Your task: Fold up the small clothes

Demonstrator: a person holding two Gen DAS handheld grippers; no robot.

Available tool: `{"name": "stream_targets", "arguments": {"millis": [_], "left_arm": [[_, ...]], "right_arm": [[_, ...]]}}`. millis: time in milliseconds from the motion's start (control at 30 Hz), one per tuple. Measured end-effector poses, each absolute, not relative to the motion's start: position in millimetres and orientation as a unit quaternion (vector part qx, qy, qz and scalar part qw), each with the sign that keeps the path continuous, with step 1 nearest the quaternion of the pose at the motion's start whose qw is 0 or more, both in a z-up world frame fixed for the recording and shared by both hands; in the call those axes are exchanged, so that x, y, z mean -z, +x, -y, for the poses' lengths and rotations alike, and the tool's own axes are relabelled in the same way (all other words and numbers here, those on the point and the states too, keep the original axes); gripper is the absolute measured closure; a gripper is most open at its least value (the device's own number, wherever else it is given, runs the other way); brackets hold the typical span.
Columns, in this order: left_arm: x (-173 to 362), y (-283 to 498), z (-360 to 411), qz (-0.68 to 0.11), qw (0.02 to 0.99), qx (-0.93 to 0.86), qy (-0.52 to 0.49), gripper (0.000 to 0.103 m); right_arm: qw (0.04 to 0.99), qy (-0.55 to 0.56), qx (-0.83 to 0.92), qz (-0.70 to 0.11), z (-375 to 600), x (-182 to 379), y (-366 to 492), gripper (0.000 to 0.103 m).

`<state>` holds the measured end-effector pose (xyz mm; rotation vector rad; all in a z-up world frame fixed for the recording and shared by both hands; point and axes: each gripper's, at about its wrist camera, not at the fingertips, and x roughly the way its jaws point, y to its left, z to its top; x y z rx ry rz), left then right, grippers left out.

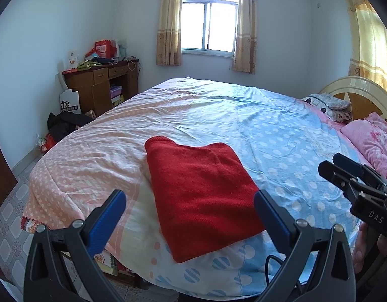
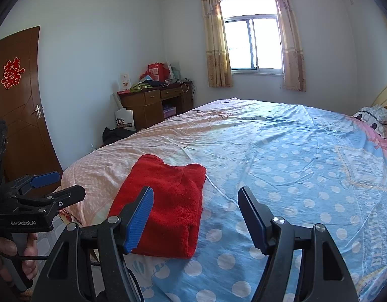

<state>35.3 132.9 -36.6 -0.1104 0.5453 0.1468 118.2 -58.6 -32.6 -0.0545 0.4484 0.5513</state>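
- A red knitted garment (image 1: 202,201) lies folded into a flat rectangle on the bed (image 1: 268,130), near the bed's front edge, straddling the line where the quilt's pink-dotted half meets its blue-dotted half.
- The left tongs (image 1: 189,219) hover above the garment's near end, spread wide and holding nothing.
- The right tongs (image 2: 196,216) are likewise spread and empty, over the blue half just beside the garment.
- Beyond the bed's far left corner stands a brown wooden desk (image 1: 102,85), its tabletop piled with boxes and red bags.
- A curtained window (image 1: 208,25) sits in the wall behind the bed.
- Pink pillows (image 1: 369,138) and a cream headboard (image 1: 354,88) lie at the bed's right end.
- A brown door (image 2: 19,100) with a red paper emblem stands left of the bed.
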Motion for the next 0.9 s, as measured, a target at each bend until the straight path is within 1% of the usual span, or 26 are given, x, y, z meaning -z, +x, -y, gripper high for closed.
{"name": "stream_targets", "arguments": {"millis": [633, 900], "left_arm": [[34, 36, -131, -0.272, 0.958, -0.079, -0.045, 0.000], [25, 32, -140, -0.246, 0.963, -0.105, -0.043, 0.000]], "right_arm": [[0.940, -0.022, -0.269, -0.208, 60, 31, 115, 0.033], [0.941, -0.023, -0.270, -0.205, 59, 31, 115, 0.033]]}}
